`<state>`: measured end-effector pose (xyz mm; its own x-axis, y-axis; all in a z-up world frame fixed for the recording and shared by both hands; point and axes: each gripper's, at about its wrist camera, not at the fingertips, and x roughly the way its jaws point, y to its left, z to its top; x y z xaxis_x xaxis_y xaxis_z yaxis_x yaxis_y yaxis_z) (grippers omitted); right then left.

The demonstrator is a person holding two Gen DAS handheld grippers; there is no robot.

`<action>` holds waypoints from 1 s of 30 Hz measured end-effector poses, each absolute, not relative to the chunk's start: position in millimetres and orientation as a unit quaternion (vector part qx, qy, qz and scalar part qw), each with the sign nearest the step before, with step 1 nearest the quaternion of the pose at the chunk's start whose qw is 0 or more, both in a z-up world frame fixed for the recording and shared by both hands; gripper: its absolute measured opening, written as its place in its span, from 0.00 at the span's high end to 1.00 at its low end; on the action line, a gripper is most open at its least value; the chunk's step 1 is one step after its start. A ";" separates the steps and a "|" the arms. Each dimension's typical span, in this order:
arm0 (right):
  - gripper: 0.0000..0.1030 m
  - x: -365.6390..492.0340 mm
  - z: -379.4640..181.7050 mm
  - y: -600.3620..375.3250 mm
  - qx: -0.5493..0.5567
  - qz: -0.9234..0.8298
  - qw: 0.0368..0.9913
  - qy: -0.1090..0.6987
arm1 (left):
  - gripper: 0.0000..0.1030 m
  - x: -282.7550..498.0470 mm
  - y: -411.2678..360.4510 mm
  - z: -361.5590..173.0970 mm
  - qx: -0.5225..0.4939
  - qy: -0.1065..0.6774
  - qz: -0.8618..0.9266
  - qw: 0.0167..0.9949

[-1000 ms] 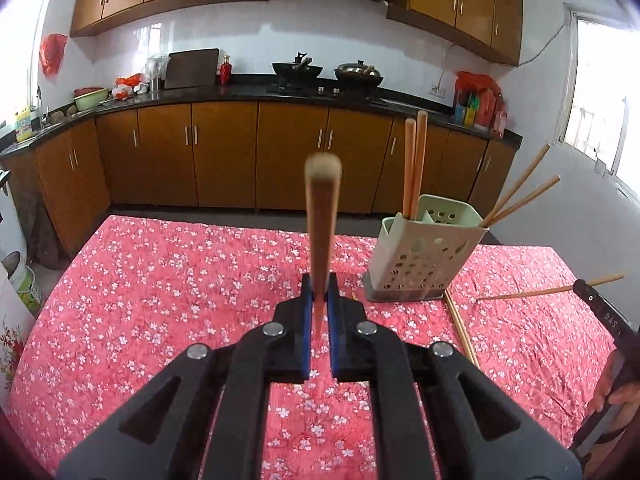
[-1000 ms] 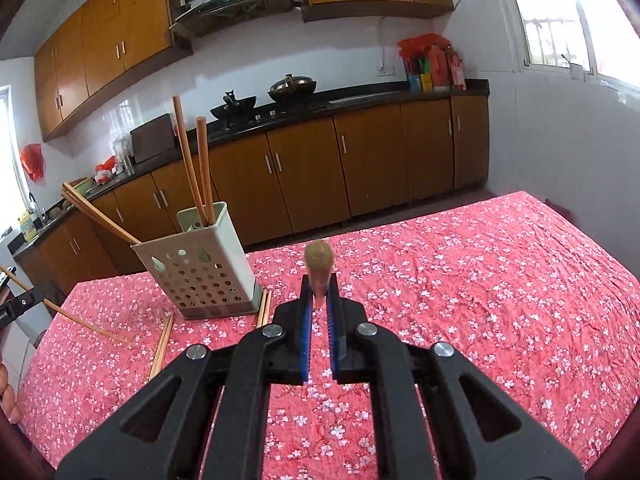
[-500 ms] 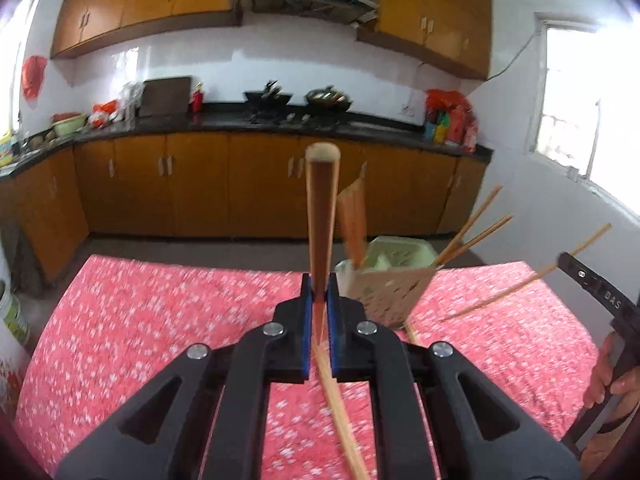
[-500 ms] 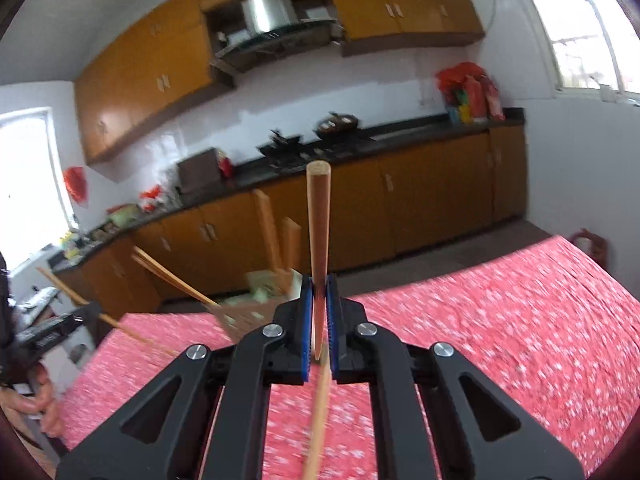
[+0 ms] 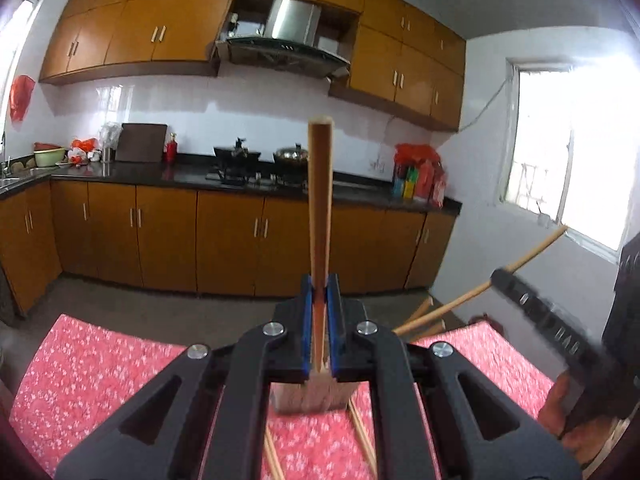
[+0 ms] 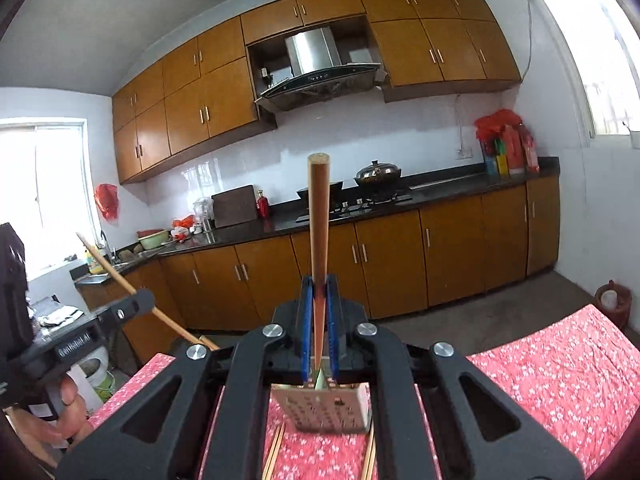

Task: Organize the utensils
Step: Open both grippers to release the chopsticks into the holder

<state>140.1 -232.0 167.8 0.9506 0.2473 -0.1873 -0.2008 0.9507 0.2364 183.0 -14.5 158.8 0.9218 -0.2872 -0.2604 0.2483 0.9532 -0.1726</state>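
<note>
Each tool pinches one chopstick: left tool [image 5: 320, 320], right tool [image 6: 320, 320]. Next, tip them into the perforated holder [image 6: 324, 410].

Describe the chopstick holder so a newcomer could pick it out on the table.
Start at the table with the red floral cloth. Just past the right gripper, which is shut on a chopstick, stands a pale boxy chopstick holder. Its wall of small holes sets it apart from the loose chopsticks lying flat beside its base.
</note>
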 end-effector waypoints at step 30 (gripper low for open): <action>0.80 202.5 131.5 -207.2 0.075 0.092 0.972 0.201 | 0.81 278.4 -22.6 106.6 -0.071 0.195 -0.103 0.973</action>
<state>202.5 -207.2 131.5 0.9019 0.2099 -0.3774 -0.1495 0.9716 0.1833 278.4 -22.6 106.6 0.9028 -0.2273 -0.3652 0.1720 0.9689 -0.1778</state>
